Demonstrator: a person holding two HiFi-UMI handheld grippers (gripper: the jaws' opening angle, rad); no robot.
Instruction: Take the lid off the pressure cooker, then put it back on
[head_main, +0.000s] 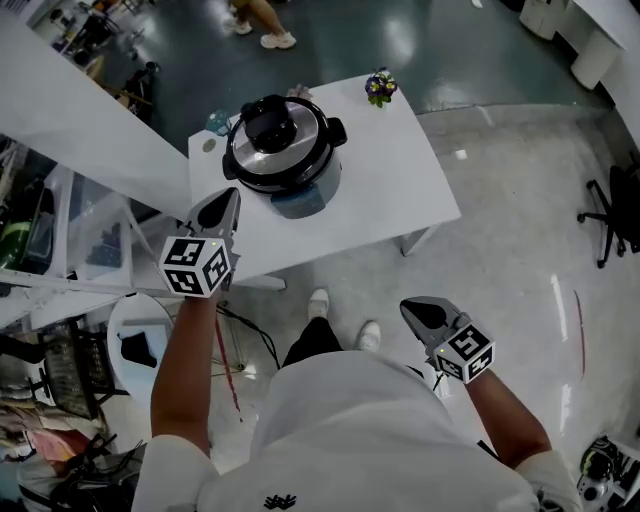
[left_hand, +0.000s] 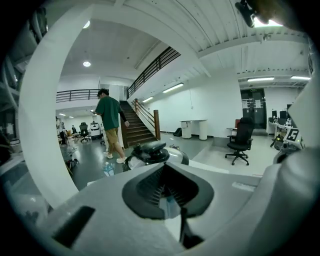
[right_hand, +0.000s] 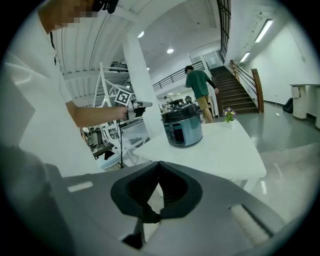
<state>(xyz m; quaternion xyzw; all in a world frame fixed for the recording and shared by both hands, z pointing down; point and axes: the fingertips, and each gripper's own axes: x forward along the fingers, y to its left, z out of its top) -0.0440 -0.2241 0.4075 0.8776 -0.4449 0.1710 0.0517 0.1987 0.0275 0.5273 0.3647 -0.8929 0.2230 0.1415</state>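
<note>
- Currently the round silver-and-black pressure cooker (head_main: 283, 155) sits at the left part of the white rectangular table (head_main: 400, 190), control panel facing the person.
- Its black domed lid with a top knob (head_main: 272, 125) is on the pot and seated – not lifted.
- Left gripper (head_main: 225, 200): tongs pressed together, nothing between them. It hangs over the near-left edge of the table and points at the cooker – near it, not touching.
- Left gripper view agrees: the lid knob shows just past the closed tongs, with a clear gap.
- Right gripper (head_main: 410, 308): tongs also pressed together and empty. It is held low at the person's right side, over the floor, off the table and well apart from the cooker.
- Right gripper view looks across the tabletop at the cooker's front panel from a distance.
- Small pot of purple and yellow flowers (head_main: 380, 87) stands at the table's far edge, apart from the cooker.
- Person in a green shirt (left_hand: 109, 120) walks near the staircase in the background.
</note>
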